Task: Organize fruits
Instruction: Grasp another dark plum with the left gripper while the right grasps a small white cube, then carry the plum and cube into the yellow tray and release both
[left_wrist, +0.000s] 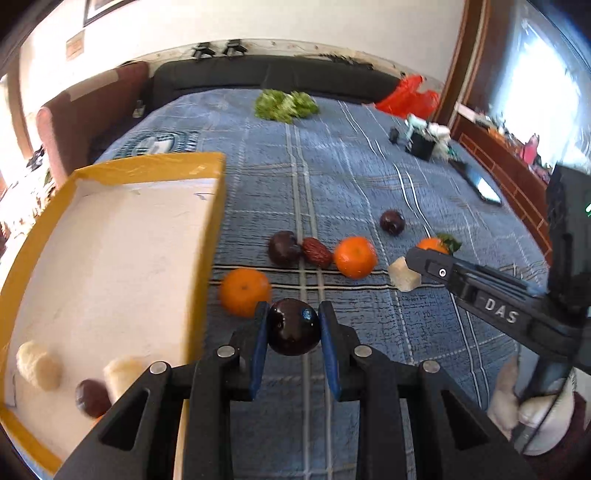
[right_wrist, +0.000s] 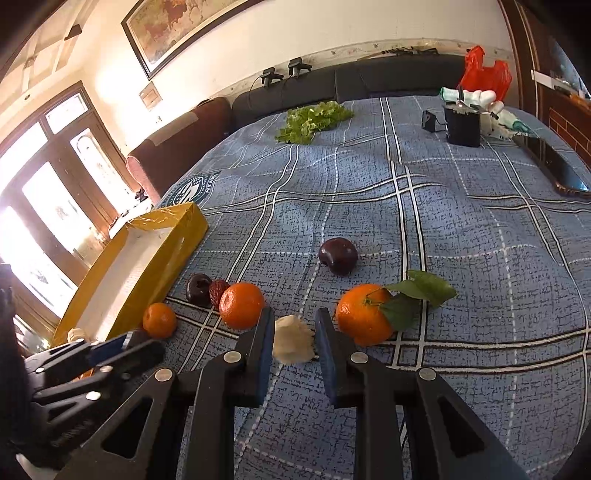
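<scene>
On the blue plaid bed (left_wrist: 369, 177), the left gripper (left_wrist: 293, 325) clamps a dark round plum (left_wrist: 293, 326) beside the yellow-rimmed white box (left_wrist: 218, 206), its likely destination, while the right gripper (right_wrist: 294, 332) brackets, unclosed, a pale cut fruit chunk (right_wrist: 293, 339).

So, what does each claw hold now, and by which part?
Left claw grips a dark plum by its two sides. Right claw brackets a pale chunk; contact cannot be told.
</scene>
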